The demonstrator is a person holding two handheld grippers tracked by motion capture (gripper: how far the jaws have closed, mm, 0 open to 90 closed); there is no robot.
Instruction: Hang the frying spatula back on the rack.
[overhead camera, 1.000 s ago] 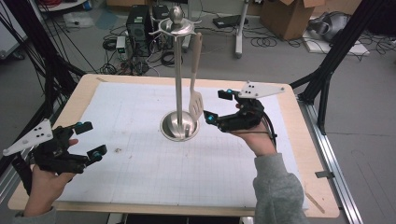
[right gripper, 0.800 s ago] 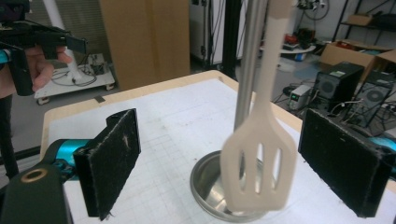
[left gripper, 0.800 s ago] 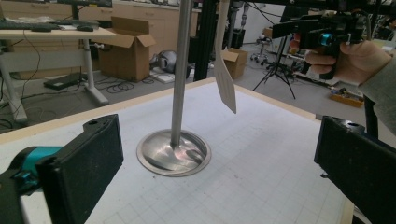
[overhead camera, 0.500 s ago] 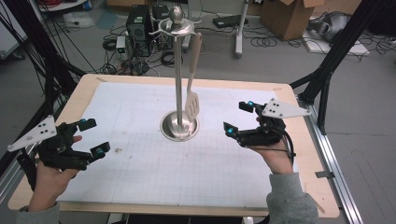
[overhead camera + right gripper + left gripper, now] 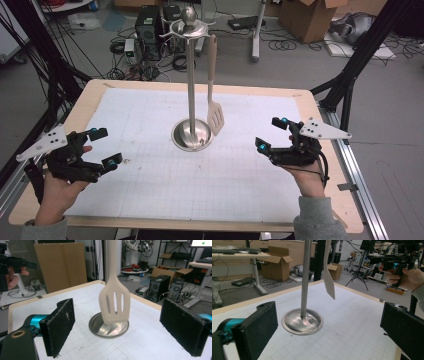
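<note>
- Table [image 5: 150, 115]: wooden rim, white gridded mat on top.
- Utensil stand [image 5: 191, 90] near the mat's centre: round steel base, upright steel pole, hooked crown at the top.
- Slotted spatula [image 5: 214, 90] hangs from a hook on the stand's right side, beige, blade down, blade just above the base's right edge. Whether it touches the base I cannot tell.
- Left gripper [image 5: 102, 147]: near-left part of the table, well apart from the stand. Jaws spread wide, nothing between them. Pointed right and slightly far, toward the stand's base.
- Left hand [image 5: 57, 192] grips it from below; forearm comes in from the near edge, grey sleeve at the bottom. Grey three-cornered plate sticks out to the left.
- Right gripper [image 5: 271, 134]: right part of the table, well apart from the stand. Jaws spread wide, empty. Pointed left toward the stand.
- Right hand [image 5: 307, 180] holds it from the near side, grey sleeve below; plate points right.
- Left gripper view: pole and base sit between the two jaws, spatula edge-on to the pole's right, other gripper far right.
- Right gripper view: spatula blade face-on between the jaws, three slots, base behind it.
</note>
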